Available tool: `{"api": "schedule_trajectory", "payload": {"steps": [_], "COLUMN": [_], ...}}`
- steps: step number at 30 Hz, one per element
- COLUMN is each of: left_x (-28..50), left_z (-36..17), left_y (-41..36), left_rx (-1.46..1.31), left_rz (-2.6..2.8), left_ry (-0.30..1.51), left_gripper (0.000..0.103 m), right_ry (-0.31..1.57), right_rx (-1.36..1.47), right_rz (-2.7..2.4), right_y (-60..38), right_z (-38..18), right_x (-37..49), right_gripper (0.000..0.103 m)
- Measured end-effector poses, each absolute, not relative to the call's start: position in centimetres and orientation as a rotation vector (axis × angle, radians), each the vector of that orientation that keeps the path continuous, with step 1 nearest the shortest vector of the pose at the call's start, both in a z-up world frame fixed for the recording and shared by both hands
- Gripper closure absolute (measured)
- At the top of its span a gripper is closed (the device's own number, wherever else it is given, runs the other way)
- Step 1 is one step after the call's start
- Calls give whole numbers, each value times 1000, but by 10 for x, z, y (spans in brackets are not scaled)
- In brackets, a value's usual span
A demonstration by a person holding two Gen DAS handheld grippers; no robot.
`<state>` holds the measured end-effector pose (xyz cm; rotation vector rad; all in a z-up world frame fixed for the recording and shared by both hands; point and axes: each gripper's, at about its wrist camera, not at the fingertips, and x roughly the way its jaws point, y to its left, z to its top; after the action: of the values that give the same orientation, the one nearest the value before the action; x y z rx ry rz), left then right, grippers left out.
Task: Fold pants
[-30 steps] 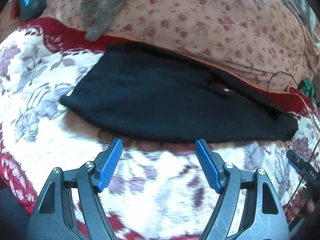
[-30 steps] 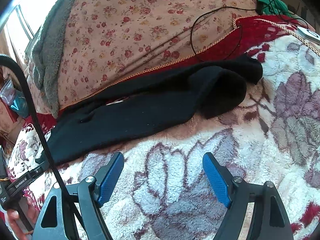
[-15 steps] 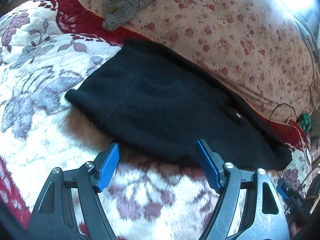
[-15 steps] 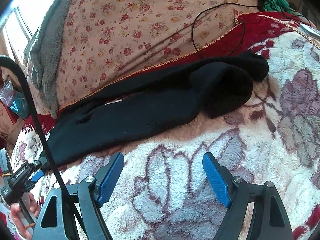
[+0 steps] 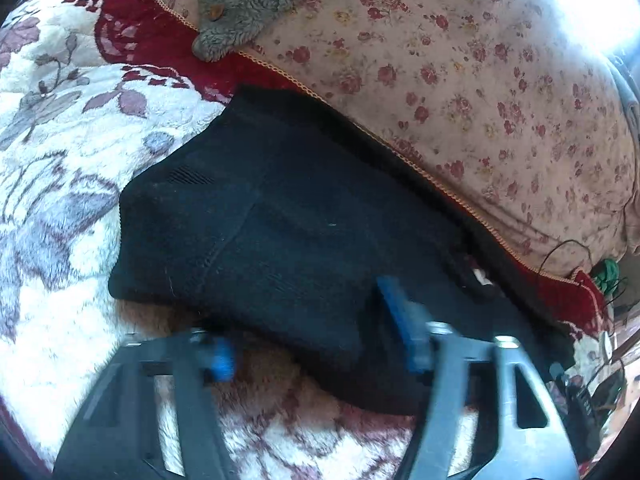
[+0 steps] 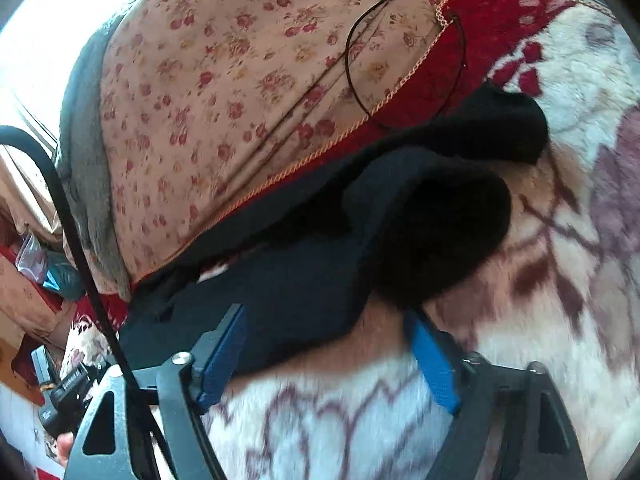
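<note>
Your left gripper [image 5: 316, 332] sits at the near hem of the black pants [image 5: 304, 240], its jaws closing with the cloth's edge running between them; one blue pad lies over the dark fabric and the other low beside the hem, and the blur hides whether they press yet, so count nothing as gripped. Your right gripper [image 6: 332, 356] is in the same state at the other end: jaws closing, the near edge of the pants [image 6: 304, 280] dipping into the gap, its left pad against the cloth and the right pad just beside it over the blanket. The pants lie directly ahead of both claws, touching them, stretched crosswise to the way you point, so the long axis runs from one gripper to the other. Your left hand is nearer the wide, flat end; your right is nearer the narrow end, where the two leg tips bunch and curl. The next move turns, I judge, on both claws catching that same near edge to carry it away from you. The fabric looks thick, matte and soft, probably a knit, with a seam across the wide part. It rests on the plush flowered blanket [image 5: 72, 152], its far edge running along the rose-print quilt [image 5: 480, 92] mounded behind.
</note>
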<state>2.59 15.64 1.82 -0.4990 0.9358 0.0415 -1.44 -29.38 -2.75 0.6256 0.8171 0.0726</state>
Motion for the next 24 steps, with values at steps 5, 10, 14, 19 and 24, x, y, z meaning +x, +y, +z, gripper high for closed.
{"api": "schedule_trajectory", "payload": {"steps": [5, 10, 14, 19, 24], "left_x": [30, 28, 22, 1, -23], "left_z": [21, 43, 62, 76, 71], "left_y": [156, 159, 176, 209, 255], "left_rx": [-476, -411, -380, -359, -383], "left_rz": [13, -24, -35, -9, 58], "left_ry": [934, 896, 874, 858, 883], "left_gripper": [91, 93, 94, 94, 94], "right_ry": [809, 782, 782, 801, 843], "right_rx": [701, 701, 706, 723, 725], "right_rz": [66, 113, 167, 247, 342], "right_y": [-304, -300, -288, -262, -218], "right_z": [-40, -27, -17, -7, -7], "right_x": [0, -10, -19, -32, -57], "right_gripper": [95, 98, 98, 98, 98]}}
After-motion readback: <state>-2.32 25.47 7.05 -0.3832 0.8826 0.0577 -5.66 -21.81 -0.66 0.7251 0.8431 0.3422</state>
